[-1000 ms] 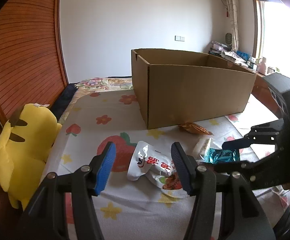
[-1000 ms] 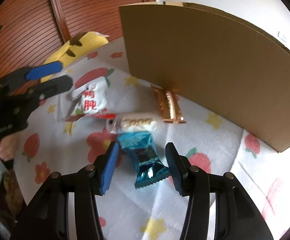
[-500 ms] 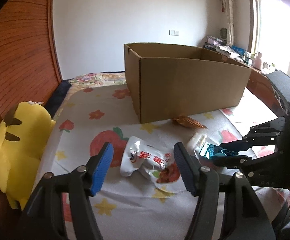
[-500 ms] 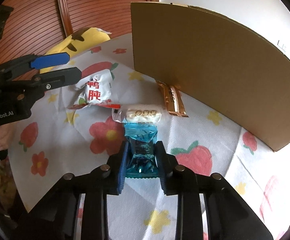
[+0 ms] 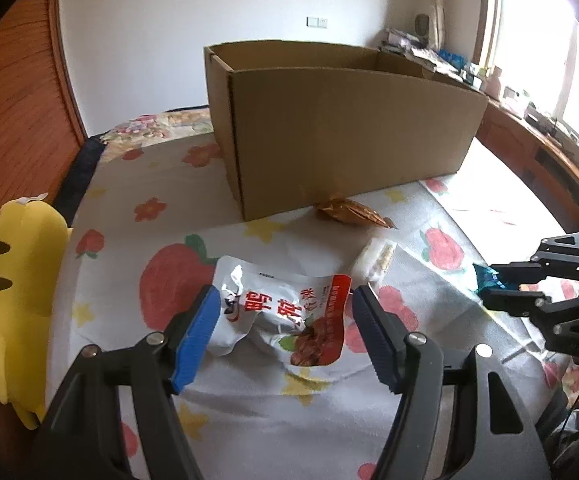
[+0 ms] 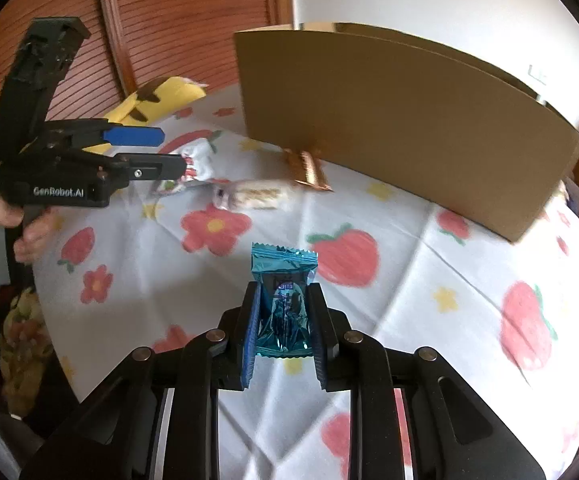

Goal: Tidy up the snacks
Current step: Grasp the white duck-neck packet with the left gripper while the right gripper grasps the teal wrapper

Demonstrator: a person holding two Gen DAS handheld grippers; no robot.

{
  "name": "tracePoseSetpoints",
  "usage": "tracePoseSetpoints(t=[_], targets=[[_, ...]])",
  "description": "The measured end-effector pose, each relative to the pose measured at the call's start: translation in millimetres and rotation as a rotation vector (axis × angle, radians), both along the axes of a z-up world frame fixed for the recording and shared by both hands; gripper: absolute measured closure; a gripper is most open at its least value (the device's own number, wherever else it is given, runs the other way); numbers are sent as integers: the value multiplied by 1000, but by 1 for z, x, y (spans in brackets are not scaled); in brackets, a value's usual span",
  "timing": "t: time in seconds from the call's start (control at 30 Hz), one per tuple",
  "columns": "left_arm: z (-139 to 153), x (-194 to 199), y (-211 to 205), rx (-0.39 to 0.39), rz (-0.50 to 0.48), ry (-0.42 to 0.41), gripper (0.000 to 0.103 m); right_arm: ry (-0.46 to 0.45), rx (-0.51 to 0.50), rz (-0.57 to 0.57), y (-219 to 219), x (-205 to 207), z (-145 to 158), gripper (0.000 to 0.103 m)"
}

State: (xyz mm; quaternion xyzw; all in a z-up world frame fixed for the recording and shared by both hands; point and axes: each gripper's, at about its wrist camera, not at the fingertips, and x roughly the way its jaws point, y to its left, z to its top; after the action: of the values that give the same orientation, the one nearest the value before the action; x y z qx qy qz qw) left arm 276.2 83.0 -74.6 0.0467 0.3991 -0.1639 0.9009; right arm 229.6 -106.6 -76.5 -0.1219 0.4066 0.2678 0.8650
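A white-and-red snack pouch (image 5: pixel 309 320) lies on the flowered bed sheet (image 5: pixel 149 184). It sits between the fingers of my left gripper (image 5: pixel 285 296), whose jaws are opening and whose pads do not press it. My right gripper (image 6: pixel 284 292) is shut on a teal foil packet (image 6: pixel 284 268) and holds it above the sheet. In the left wrist view that gripper (image 5: pixel 489 284) shows at the right edge. A gold wrapper (image 5: pixel 349 212) lies against the open cardboard box (image 5: pixel 349 132). A pale clear-wrapped bar (image 5: pixel 377 258) lies between the gold wrapper and the pouch.
A yellow plush toy (image 5: pixel 13 280) lies at the bed's left edge by the wooden wall panel (image 5: pixel 17 112). A cluttered desk (image 5: pixel 529 120) runs under the window on the right. A person's hand (image 6: pixel 9 224) holds the left gripper's handle.
My right gripper closed on the teal packet and lifted it away from the other snacks. My left gripper came closer to the white-and-red pouch with its jaws wider.
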Motion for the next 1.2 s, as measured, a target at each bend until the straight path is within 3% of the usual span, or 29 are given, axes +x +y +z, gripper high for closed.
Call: tracePoseSetpoints(t=[0.53,0.97,1.03,1.1,1.2], targets=[[-26,18,-9,110,-1,91,33,11,33,-60,-24,-4,-11,82],[-29,19,-8,87,8,55,33,13,53,-65,-29,-4,-11,82],[-29,16,-8,80,5,50,41,13,55,-65,-30,-4,-11,82],[-28,13,-8,83,3,40,60,14,53,-65,-30,-4,-11,82],[-27,10,-9,98,7,30,70,13,51,-65,-30,-4,-12,82]])
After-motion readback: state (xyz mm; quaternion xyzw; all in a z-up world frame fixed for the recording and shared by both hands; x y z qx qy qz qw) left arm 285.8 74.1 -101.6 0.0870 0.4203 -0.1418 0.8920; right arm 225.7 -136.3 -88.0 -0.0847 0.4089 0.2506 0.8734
